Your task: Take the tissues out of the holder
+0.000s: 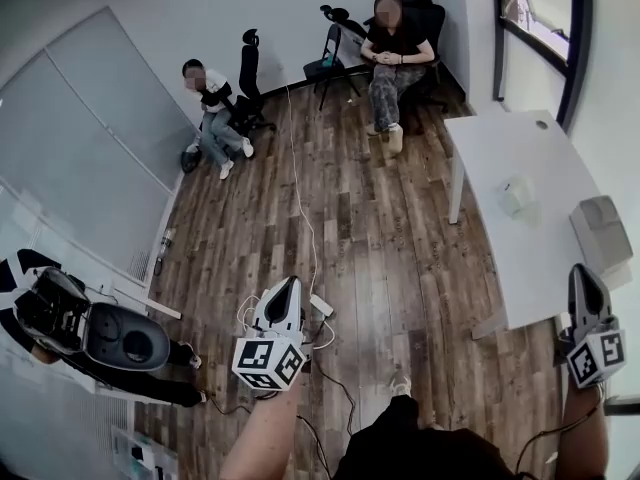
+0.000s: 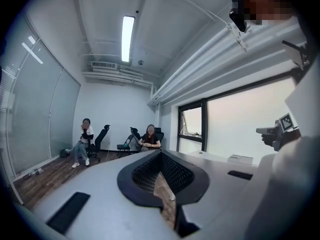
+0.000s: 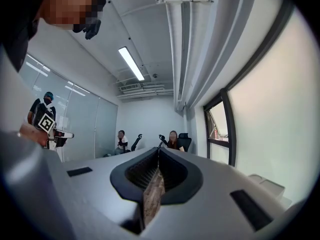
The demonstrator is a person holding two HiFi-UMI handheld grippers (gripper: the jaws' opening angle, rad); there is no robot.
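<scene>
The left gripper (image 1: 289, 286) hangs over the wooden floor (image 1: 380, 248), its jaws closed on nothing. To its right, the white table (image 1: 520, 268) carries a small white object (image 1: 515, 196) and a grey box (image 1: 600, 233), which is probably the tissue holder, though it is too small to confirm. The right gripper (image 1: 584, 273), also closed and empty, is near that box.

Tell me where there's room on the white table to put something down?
The white table is bare at its far end, beyond the small white thing, and along its near left side down to the corner. It's crowded on the right, where the grey box sits close to the right gripper.
</scene>
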